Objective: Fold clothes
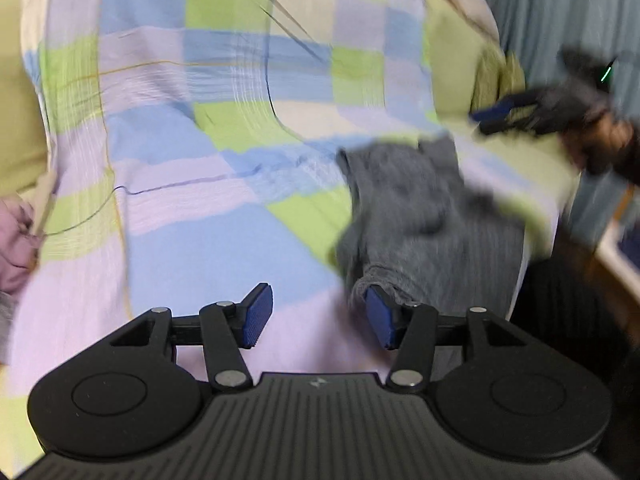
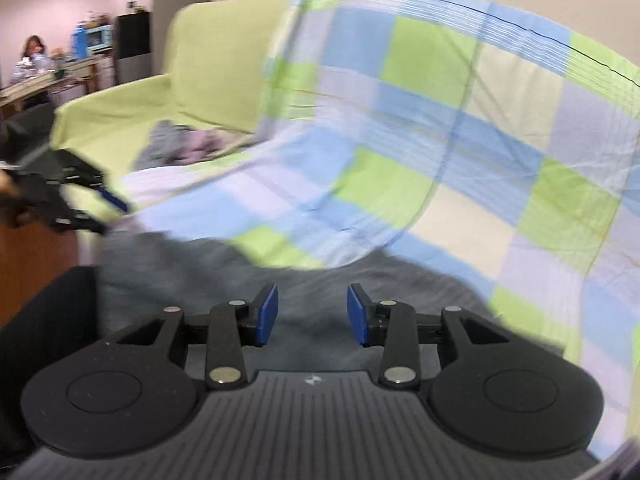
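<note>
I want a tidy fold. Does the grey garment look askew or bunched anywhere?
Yes. The grey garment lies crumpled on the checked sheet, with a bunched fold at its far end and its near hem caught against one pad of the open left gripper.

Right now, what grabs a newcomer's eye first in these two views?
The checked sheet in blue, green and lilac, draped over the green sofa, fills both views. A crumpled grey garment lies on it by the sofa's front edge. Both tools, left and right, hover open with nothing between their pads.
</note>
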Demonstrator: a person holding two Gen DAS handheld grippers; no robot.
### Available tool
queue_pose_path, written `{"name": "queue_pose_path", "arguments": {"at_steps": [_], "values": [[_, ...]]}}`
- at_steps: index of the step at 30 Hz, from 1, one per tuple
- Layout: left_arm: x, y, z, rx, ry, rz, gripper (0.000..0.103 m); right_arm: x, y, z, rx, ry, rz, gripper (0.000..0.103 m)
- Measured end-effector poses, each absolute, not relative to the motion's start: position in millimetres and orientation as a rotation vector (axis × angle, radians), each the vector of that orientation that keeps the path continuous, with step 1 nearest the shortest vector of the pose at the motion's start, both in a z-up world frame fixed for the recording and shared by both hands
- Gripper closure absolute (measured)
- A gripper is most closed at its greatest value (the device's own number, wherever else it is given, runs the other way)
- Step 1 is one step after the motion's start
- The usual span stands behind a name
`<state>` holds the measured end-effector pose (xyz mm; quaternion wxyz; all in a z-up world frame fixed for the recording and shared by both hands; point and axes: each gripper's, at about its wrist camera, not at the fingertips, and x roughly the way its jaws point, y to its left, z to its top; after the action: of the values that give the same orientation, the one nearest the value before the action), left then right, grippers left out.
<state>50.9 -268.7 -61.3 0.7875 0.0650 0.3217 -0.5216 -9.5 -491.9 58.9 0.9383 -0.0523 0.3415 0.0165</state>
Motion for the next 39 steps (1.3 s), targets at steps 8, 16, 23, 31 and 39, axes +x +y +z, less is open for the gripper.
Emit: {"name": "queue_pose_path", "arguments": {"at_steps": [8, 16, 23, 31, 39], "values": [[91.6, -310.4, -97.0, 0.02, 0.819, -1.188, 0.046, 103.4, -530.5, 5.3, -0.202, 0.847, 0.138, 0.059], [119.7, -295.3, -77.6, 0.006, 0.743, -1.157, 0.037, 159.9, -522.9, -55.5, -0.499, 0.942, 0.391, 0.031], [99.5, -345.5, -105.6, 0.148, 0.846, -1.261, 0.037, 122.7, -533.2, -52.5, -0.356, 0.882, 0.382, 0.095], [79.8, -379.4, -118.8, 0.096, 0.871, -1.309, 0.037, 24.1, -546.2, 20.5, -0.265, 0.486, 0.061, 0.097], [104.0, -424.7, -140.5, 0.034, 1.008, -1.327, 0.039, -20.0, -547.5, 7.6, -0.304, 0.436, 0.032, 0.097]]}}
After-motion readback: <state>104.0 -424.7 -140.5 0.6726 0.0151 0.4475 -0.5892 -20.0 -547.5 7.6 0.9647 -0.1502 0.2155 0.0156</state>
